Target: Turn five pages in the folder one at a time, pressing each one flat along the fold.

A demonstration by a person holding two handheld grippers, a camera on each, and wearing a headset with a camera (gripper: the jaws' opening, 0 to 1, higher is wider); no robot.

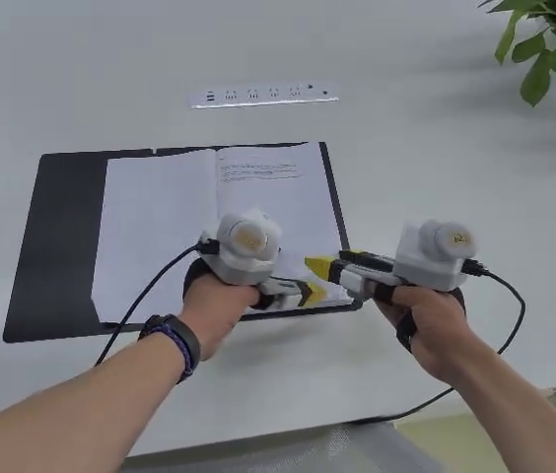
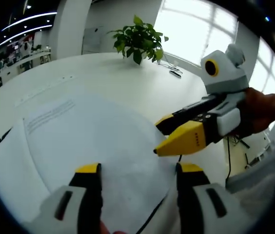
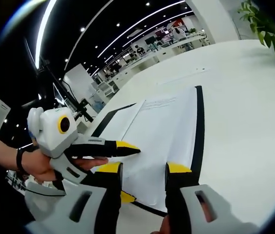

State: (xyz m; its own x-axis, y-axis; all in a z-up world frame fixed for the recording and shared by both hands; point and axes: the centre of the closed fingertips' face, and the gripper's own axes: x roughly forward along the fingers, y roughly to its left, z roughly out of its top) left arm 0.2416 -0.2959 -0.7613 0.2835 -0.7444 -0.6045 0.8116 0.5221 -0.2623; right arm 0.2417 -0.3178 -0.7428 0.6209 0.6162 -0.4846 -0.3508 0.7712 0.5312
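The left gripper (image 2: pixel 140 170) holds its yellow-tipped jaws apart just over a white printed page (image 2: pixel 79 141). The right gripper (image 2: pixel 176 134), held in a hand (image 2: pixel 266 109), reaches in over the page's edge. A leafy plant (image 2: pixel 138 39) stands far back on the white table (image 2: pixel 127 83).

A white table (image 1: pixel 436 148) spans the head view. An open black folder (image 1: pixel 61 246) with white pages lies left of centre, a white power strip (image 1: pixel 263 96) above it at top centre, a plant's (image 1: pixel 544 39) leaves at upper right
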